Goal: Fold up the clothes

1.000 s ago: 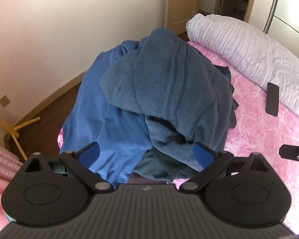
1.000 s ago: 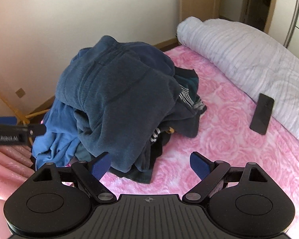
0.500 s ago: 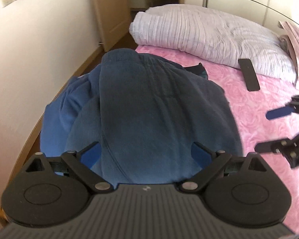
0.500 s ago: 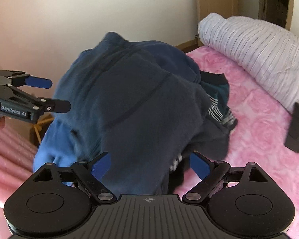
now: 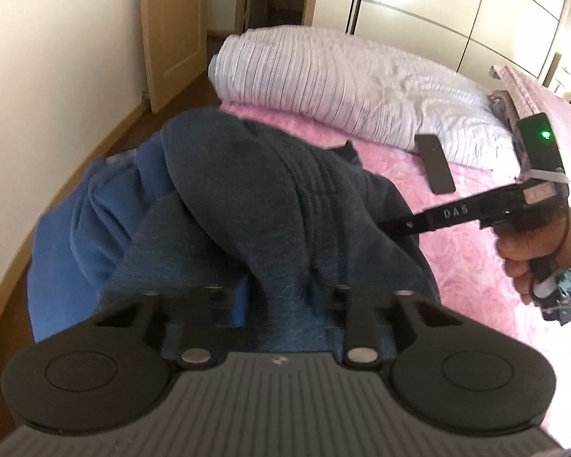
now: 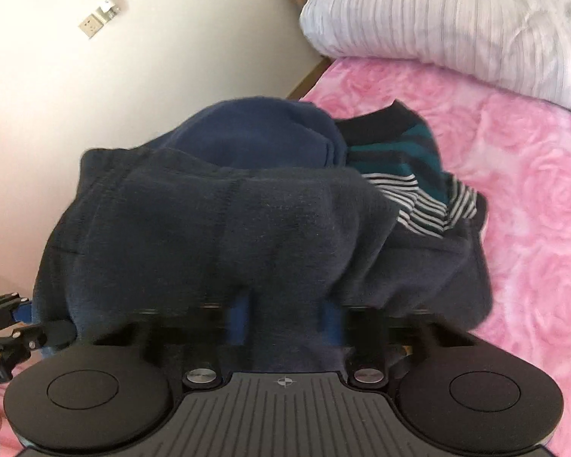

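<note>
A thick dark navy fleece garment [image 5: 270, 205] lay heaped on top of an unsorted pile of clothes at the edge of the pink rose-patterned bedspread [image 5: 472, 266], close to the cream wall. Beneath it showed a brighter blue cotton garment [image 5: 80, 236] on the wall side, and a teal, black and white striped knit [image 6: 407, 175] tucked under its far side.

The left gripper [image 5: 281, 301] had its jaws closing, with a fold of the navy fleece bunched between the blue pads, which appeared to press on the cloth. The right gripper [image 6: 285, 316] was likewise closing on another fold of the same garment; its fingers were blurred, but fabric clearly filled the gap. In the left wrist view the right gripper's black fingers ran into the fleece from the side, held by a hand [image 5: 540, 251].

By my reading, the folding had barely begun: nothing lay flat or folded on the bed, and the top garment was only being seized. It had yet to be lifted clear, spread and folded, and the rest of the pile waited.

Farther off lay a white striped rolled duvet [image 5: 346, 83] with a dark flat phone [image 5: 436, 169] beside it.
</note>
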Demonstrator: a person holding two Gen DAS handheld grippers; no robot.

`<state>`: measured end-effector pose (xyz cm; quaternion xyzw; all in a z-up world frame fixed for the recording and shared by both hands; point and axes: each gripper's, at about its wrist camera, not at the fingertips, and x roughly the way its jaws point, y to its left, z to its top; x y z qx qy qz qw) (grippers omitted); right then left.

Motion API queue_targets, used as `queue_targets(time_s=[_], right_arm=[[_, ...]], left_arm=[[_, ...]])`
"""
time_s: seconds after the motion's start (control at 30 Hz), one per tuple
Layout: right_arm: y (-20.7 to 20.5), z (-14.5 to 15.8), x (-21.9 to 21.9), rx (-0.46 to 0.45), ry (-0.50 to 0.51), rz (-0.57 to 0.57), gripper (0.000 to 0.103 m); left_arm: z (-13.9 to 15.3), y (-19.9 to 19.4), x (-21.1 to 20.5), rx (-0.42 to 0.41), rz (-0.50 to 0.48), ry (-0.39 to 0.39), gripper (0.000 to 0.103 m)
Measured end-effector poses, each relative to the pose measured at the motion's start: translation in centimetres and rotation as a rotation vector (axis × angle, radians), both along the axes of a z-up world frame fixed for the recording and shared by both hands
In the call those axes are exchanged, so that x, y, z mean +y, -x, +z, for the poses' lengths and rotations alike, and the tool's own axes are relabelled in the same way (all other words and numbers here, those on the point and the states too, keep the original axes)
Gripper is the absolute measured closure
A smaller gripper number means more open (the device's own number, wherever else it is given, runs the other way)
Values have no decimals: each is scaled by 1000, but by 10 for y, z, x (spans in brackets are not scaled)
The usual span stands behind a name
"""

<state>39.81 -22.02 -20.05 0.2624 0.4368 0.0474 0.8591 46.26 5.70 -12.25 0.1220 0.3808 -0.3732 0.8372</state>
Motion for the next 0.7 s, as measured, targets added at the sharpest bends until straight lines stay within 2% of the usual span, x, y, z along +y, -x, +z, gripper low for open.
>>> queue_targets(time_s=[0.07,0.23,0.37,0.5,0.7], right_arm=[[16,21,2,-49,33,5,94],[95,89,-17,-216,62,-75,97],[189,141,-46,-321,95,-160,97],[303,172,-82,-364,117,-289,97],[494,196,-130,-361,180,-542,97]], left_arm=[[15,11,0,-67,-7,29,95],[60,35,-16,-174,-89,97,96],[91,81,-59,-249,-236,126,97],[115,155,-120,-281,-402,165,97],[128,303,-229,-263,-690,196,97]])
